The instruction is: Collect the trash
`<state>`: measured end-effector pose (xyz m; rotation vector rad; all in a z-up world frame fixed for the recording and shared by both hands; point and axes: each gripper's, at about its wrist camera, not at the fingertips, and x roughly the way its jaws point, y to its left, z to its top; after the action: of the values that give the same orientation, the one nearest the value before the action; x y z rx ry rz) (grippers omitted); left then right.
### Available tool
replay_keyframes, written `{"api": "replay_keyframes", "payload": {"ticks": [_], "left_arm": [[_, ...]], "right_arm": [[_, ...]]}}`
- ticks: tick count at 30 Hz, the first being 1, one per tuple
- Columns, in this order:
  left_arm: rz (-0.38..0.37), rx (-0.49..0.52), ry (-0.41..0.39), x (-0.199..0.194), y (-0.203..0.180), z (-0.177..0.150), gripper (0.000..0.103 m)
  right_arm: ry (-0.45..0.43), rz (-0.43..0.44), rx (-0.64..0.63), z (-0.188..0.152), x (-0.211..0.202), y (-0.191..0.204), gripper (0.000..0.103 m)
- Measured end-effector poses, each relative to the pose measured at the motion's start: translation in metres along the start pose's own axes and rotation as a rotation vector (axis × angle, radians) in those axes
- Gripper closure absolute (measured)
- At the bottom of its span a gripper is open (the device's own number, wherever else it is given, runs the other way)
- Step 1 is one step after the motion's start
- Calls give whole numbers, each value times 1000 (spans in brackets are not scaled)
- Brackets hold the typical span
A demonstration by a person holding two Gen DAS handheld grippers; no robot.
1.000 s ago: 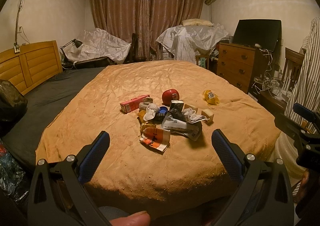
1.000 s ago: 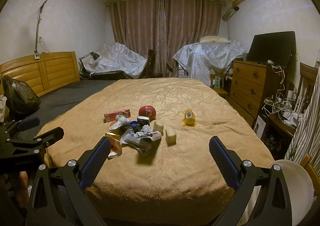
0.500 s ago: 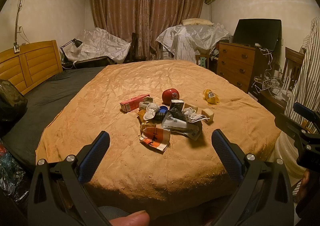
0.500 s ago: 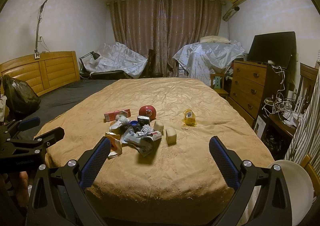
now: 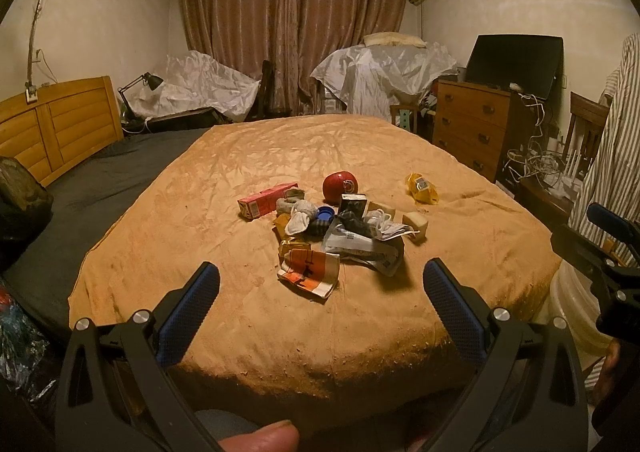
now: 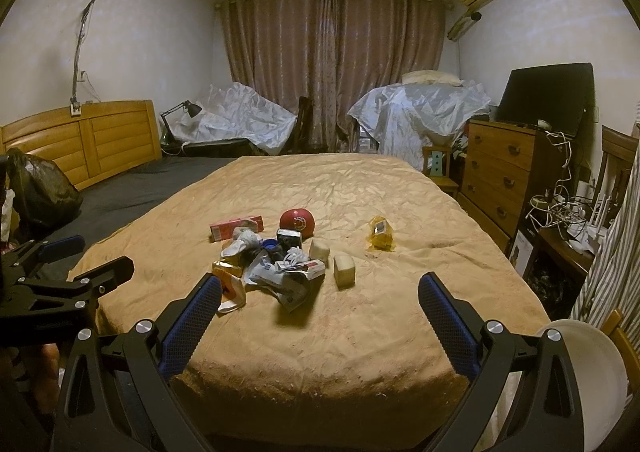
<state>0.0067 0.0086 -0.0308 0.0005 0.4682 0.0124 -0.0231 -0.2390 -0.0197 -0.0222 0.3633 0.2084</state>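
A heap of trash (image 5: 340, 236) lies on the tan bedspread (image 5: 280, 155): a pink carton (image 5: 267, 199), a red ball-shaped item (image 5: 339, 187), a yellow wrapper (image 5: 421, 187), an orange-and-white wrapper (image 5: 310, 276), crumpled paper (image 6: 288, 280) and two pale blocks (image 6: 344, 271). My left gripper (image 5: 320, 280) is open, held short of the bed's near edge with nothing between its fingers. My right gripper (image 6: 319, 292) is open too, also before the near edge, empty. Each gripper shows at the side of the other's view.
A white bucket (image 6: 588, 368) stands on the floor at the bed's right corner. A black bag (image 6: 38, 187) sits on the left by the wooden headboard (image 6: 88, 139). A dresser (image 6: 504, 175) with a screen, cables and a chair line the right wall.
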Motion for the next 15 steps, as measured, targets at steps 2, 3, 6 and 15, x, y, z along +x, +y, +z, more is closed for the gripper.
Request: {"api": "replay_keyframes", "payload": {"ticks": [2, 3, 6, 15], "left_arm": [[1, 0, 1, 0, 0, 0, 5], [1, 0, 2, 0, 0, -1, 5], [2, 1, 3, -1, -2, 1, 5], [2, 0, 5, 0, -2, 1, 5]], "right_arm": [[0, -1, 0, 0, 0, 0, 5], [1, -1, 1, 1, 0, 0, 5], [0, -1, 0, 0, 0, 1, 5], [6, 2, -2, -2, 3, 2, 5]]}}
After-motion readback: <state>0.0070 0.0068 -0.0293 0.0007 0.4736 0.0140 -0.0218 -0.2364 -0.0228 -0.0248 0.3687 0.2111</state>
